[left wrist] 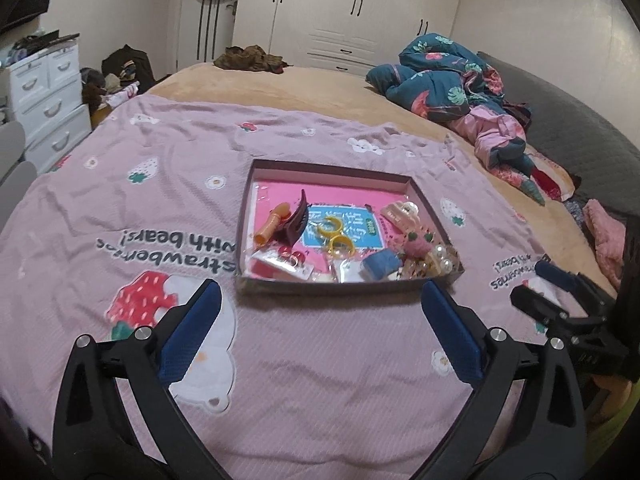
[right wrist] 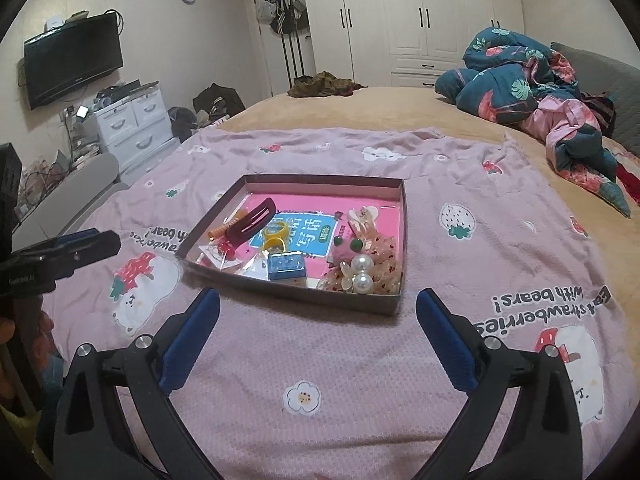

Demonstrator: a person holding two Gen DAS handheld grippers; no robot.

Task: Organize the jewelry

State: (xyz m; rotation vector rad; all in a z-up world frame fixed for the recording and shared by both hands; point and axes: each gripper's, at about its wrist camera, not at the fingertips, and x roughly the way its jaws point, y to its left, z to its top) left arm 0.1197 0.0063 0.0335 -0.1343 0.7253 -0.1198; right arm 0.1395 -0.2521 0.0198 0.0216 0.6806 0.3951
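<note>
Both wrist views look low across the bed (left wrist: 320,360), sharing the near tray (left wrist: 344,282) (right wrist: 296,296) ahead.

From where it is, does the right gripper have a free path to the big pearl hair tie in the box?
Probably yes. The right gripper is open, short of the box, and the pearl hair tie lies uncovered in its near corner, only the low wall between.

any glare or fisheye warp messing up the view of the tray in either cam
Left wrist: plastic wrap glare whitens the near edge of the tray; the wardrobe bows. Right wrist: milder glare on the tray, dark lens corners, soft focus throughout.
</note>
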